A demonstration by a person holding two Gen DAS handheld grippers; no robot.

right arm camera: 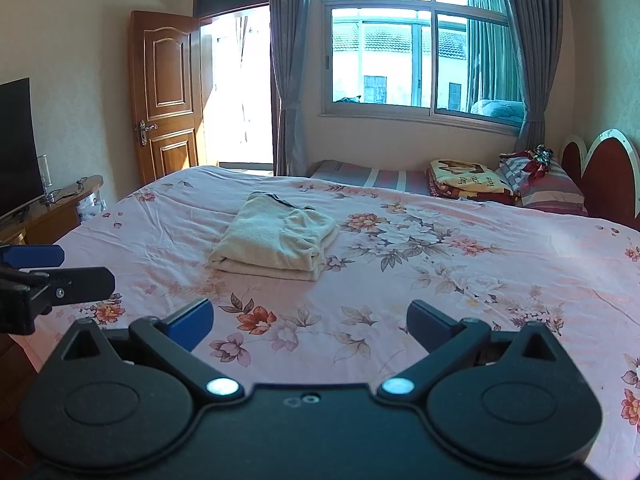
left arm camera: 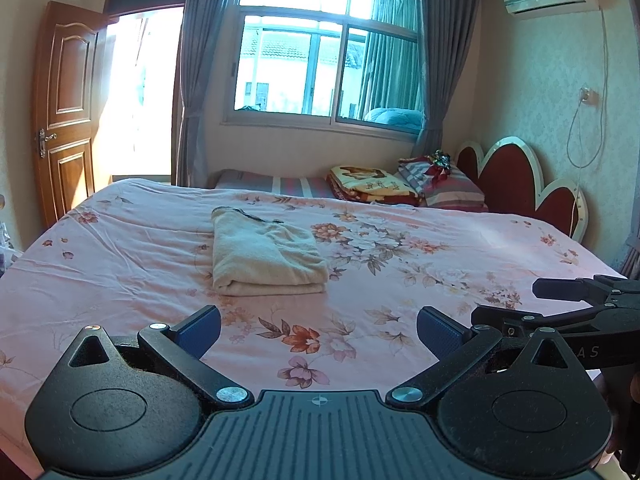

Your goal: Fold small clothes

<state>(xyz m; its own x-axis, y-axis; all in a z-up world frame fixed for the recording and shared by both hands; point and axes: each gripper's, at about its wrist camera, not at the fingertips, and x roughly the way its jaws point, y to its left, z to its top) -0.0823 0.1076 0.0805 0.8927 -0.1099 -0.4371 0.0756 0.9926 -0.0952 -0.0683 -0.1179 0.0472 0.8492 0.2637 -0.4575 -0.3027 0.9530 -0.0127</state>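
A cream garment (left arm camera: pixel 264 256) lies folded into a neat rectangle on the pink floral bed sheet (left arm camera: pixel 400 300), a dark trim showing at its far edge. The right wrist view has the same folded garment (right arm camera: pixel 276 242) left of centre. My left gripper (left arm camera: pixel 318 334) hovers open above the sheet, short of the garment, with nothing between its blue pads. My right gripper (right arm camera: pixel 310 324) is also open and empty, held back from the garment. Each gripper shows at the edge of the other's view: the right gripper (left arm camera: pixel 560 304) and the left gripper (right arm camera: pixel 48 272).
Folded blankets (left arm camera: pixel 372 188) and striped pillows (left arm camera: pixel 452 188) are stacked at the far side by the red headboard (left arm camera: pixel 516 184). A wooden door (left arm camera: pixel 66 120) stands open on the left. A TV (right arm camera: pixel 14 144) on a wooden stand (right arm camera: pixel 52 208) is beside the bed.
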